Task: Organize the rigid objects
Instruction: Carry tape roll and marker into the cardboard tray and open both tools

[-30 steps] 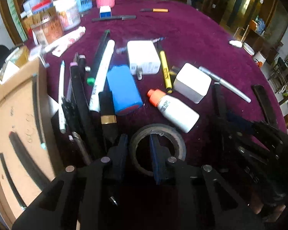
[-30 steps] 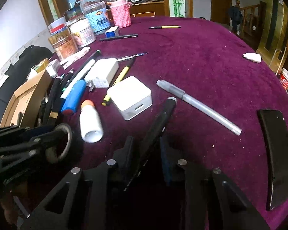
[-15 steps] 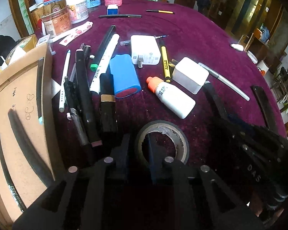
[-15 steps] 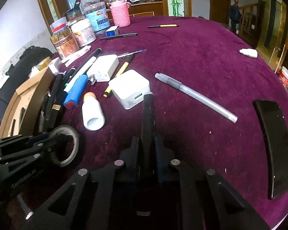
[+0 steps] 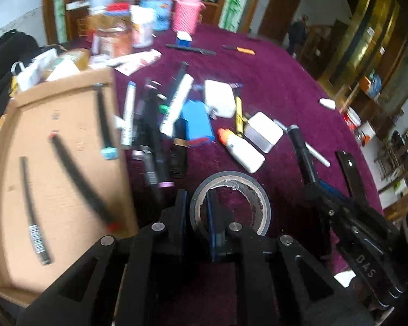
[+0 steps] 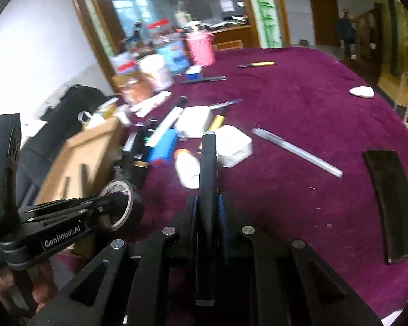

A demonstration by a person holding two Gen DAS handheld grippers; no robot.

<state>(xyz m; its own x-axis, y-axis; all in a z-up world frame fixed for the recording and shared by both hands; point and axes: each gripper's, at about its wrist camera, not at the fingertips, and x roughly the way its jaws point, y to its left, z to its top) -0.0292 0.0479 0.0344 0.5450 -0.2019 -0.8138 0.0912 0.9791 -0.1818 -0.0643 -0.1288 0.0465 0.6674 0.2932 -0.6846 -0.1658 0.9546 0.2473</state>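
- Where your left tongs (image 5: 195, 212) clamp it, the tape roll (image 5: 230, 203) sits lower centre, wall pinched between them.
- Your right tongs (image 6: 208, 214) grip the black bar (image 6: 208, 179), upright at centre.

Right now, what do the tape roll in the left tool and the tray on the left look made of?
Tape roll: glossy dark plastic film, probably vinyl electrical tape, wound on a brownish core that looks like cardboard; its outer face shows a sheen.
Tray: plain corrugated-looking cardboard, matte tan, with folded raw edges and printed marks.
Table cover: maroon cloth with a velvety nap, speckled with lint.
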